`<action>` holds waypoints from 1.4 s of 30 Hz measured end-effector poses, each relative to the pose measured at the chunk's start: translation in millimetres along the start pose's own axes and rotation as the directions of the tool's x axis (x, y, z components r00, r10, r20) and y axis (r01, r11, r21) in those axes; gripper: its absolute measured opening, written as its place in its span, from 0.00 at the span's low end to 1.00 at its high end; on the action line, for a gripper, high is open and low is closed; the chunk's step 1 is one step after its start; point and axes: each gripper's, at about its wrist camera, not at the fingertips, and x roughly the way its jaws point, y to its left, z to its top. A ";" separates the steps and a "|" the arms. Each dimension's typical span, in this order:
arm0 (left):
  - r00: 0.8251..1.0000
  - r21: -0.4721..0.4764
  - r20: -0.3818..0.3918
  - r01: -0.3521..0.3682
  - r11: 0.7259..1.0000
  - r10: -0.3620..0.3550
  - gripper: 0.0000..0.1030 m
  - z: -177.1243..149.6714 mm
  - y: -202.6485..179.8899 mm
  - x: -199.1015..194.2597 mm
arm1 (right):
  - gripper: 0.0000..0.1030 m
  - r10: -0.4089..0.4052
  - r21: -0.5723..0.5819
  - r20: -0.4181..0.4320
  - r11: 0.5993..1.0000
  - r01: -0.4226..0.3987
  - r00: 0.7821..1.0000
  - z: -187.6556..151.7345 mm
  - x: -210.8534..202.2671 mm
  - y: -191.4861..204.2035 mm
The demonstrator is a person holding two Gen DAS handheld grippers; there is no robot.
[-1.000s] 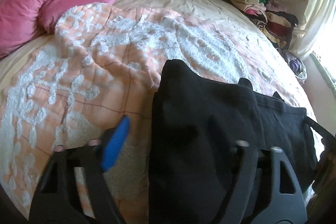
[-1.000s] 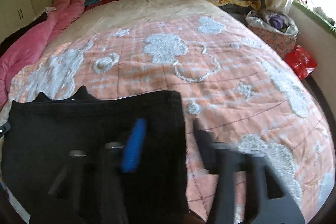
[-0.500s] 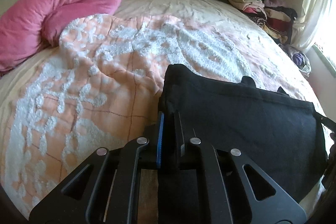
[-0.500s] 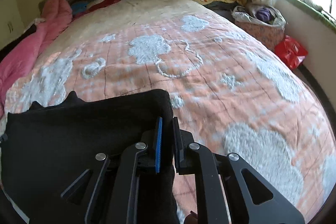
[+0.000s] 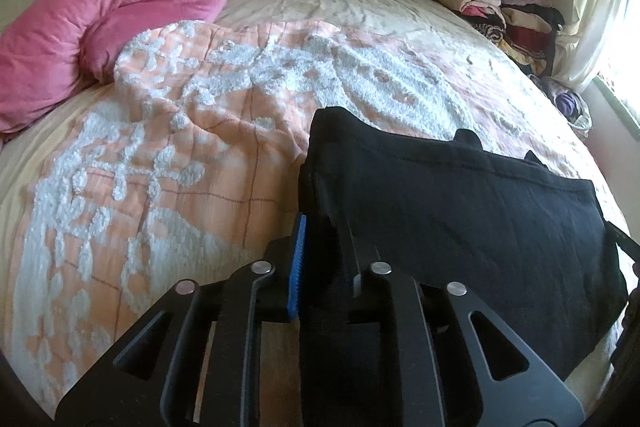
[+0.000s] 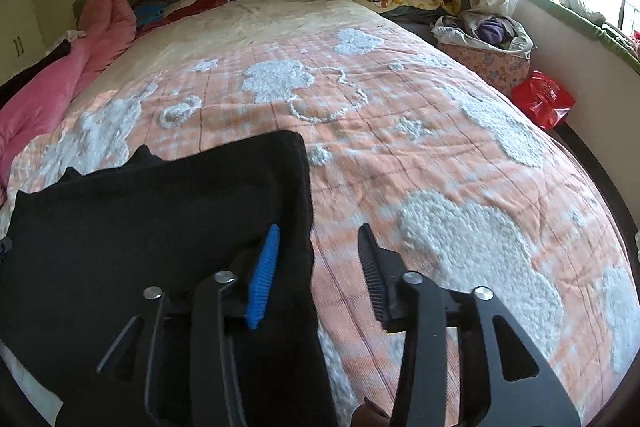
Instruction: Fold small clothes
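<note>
Mid-fold: left gripper clenched on garment edge; right gripper released, straddling its edge on quilt. Next, probably: left release, smooth fold.

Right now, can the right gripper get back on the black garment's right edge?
Probably yes. The right gripper is open with the black garment's edge lying between its fingers, flat on the bedspread; nothing blocks it. The left gripper holds the opposite edge.

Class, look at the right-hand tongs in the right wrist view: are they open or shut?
Open. The right tongs show a wide gap between their fingers, with the black cloth garment's edge lying loose in it.
</note>
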 end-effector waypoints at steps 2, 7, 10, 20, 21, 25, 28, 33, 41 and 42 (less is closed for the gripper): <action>1.000 -0.004 -0.009 0.003 1.000 -0.003 0.19 -2.3 -0.1 -1.8 | 0.46 0.003 0.003 -0.006 1.000 -0.003 1.000 -5.1 -4.4 -2.7; 0.999 -0.019 -0.031 0.005 1.000 -0.005 0.33 -9.3 1.4 -7.3 | 0.50 0.010 0.013 -0.009 1.000 -0.010 1.000 -18.0 -16.1 -8.2; 0.999 -0.031 -0.043 0.007 0.999 -0.008 0.39 -15.4 2.3 -13.3 | 0.51 0.021 0.022 -0.012 1.000 -0.021 1.000 -27.5 -23.7 -10.4; 0.994 -0.112 0.008 0.110 0.988 -0.110 0.60 -31.4 9.1 -52.4 | 0.57 0.134 0.022 0.008 0.991 -0.134 0.991 -51.4 -65.6 -14.1; 0.992 -0.122 0.012 0.125 0.985 -0.124 0.60 -33.0 10.0 -56.7 | 0.57 0.146 0.015 0.005 0.989 -0.146 0.989 -52.9 -68.0 -13.7; 0.989 -0.113 -0.013 0.145 0.983 -0.147 0.48 -45.9 5.6 -62.6 | 0.57 0.174 0.011 0.002 0.985 -0.174 0.985 -55.8 -70.9 -13.5; 0.989 -0.120 -0.050 0.135 0.984 -0.141 0.31 -56.2 3.9 -58.6 | 0.55 0.177 0.034 -0.004 0.984 -0.177 0.984 -56.5 -68.2 -16.9; 0.990 -0.091 -0.083 0.104 0.990 -0.112 0.20 -64.6 0.5 -56.7 | 0.08 0.230 0.045 -0.035 0.972 -0.229 0.972 -62.3 -61.6 -19.7; 0.988 -0.085 -0.112 0.099 0.991 -0.109 0.18 -72.6 3.1 -53.1 | 0.08 0.151 -0.011 -0.025 0.988 -0.151 0.988 -72.1 -66.6 -18.5; 0.988 -0.086 -0.111 0.100 0.991 -0.110 0.18 -72.6 3.2 -53.3 | 0.08 0.150 -0.006 -0.024 0.989 -0.150 0.988 -73.8 -65.8 -19.0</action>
